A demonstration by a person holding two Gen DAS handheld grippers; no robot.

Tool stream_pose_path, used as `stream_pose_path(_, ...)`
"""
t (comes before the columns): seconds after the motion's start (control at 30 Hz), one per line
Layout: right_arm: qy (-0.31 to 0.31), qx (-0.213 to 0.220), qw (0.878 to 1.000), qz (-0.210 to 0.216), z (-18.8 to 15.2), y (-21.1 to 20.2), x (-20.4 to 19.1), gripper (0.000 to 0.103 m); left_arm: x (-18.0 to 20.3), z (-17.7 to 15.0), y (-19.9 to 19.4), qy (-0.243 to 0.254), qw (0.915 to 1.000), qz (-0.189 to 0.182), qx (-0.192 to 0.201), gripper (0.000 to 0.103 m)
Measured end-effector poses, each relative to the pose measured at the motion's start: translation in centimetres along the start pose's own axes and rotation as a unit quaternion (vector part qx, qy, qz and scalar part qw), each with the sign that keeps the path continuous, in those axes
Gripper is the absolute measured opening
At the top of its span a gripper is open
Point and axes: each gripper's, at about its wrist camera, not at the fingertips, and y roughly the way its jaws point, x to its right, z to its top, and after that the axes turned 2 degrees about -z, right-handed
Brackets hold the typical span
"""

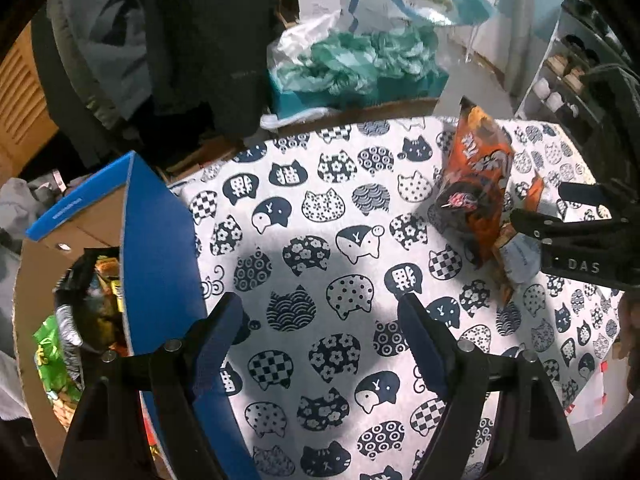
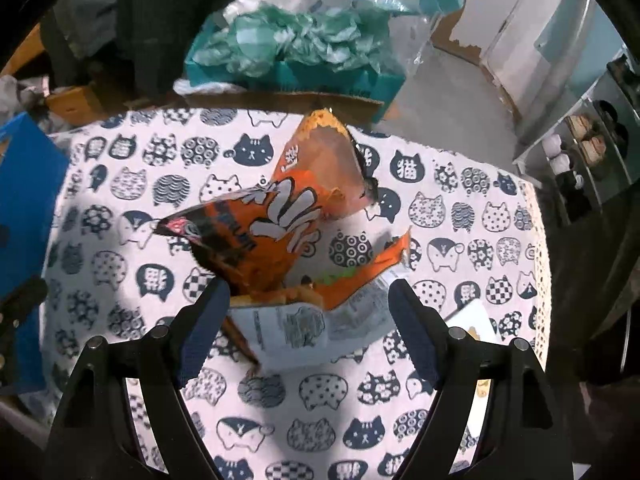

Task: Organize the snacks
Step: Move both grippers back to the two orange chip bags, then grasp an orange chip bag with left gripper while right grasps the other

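An orange snack bag (image 2: 280, 232) lies crumpled on the cat-print tablecloth (image 2: 440, 216); its near end sits between the fingers of my right gripper (image 2: 310, 312), which is open around it. In the left wrist view the same bag (image 1: 476, 188) is at the right, with the right gripper (image 1: 536, 216) beside it. My left gripper (image 1: 320, 320) is open and empty above the cloth, next to a blue cardboard box (image 1: 160, 240) that holds several snack packets (image 1: 72, 320).
A teal box with green and white plastic bags (image 2: 300, 40) stands beyond the table's far edge. Dark clothes (image 1: 192, 40) hang at the back left. A shelf with cups (image 2: 580, 152) is at the right. A white card (image 2: 472, 316) lies near the right fingers.
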Motion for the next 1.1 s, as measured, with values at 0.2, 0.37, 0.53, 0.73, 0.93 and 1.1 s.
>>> stream_pose_path(0.2, -0.035, -0.019, 0.999, -0.032, 0.1, 2.8, -1.0, 0.08, 0.1, 0.2, 1.2, 0.002, 0.9999, -0.007, -0.011, 0.081)
stream_pose_path(0.37, -0.069, -0.035, 0.995, -0.064, -1.5, 3.6, -1.2, 0.08, 0.1, 0.5, 2.0, -0.01, 0.9995, -0.018, -0.023, 0.081)
stream_pose_path(0.53, -0.082, -0.046, 0.992, -0.083, -3.3, 3.2, 0.0, 0.08, 0.5, 0.8, 2.2, -0.02, 0.9988, -0.035, -0.029, 0.081)
stream_pose_path(0.73, -0.024, -0.06, 0.996, -0.055, -4.7, 3.2, 4.2, 0.08, 1.9, 1.0, 2.1, -0.012, 0.9984, -0.045, -0.03, 0.081)
stream_pose_path(0.93, 0.072, -0.064, 0.994, 0.057, -4.8, 3.7, 8.3, 0.08, 3.5, 1.3, 1.7, 0.006, 0.9984, -0.051, -0.024, 0.081)
stream_pose_path(1.1, 0.12, -0.081, 0.985, 0.096, -5.0, 5.5, 9.2, 0.08, 4.5, 1.6, 1.9, 0.017, 0.9985, -0.047, -0.025, 0.081)
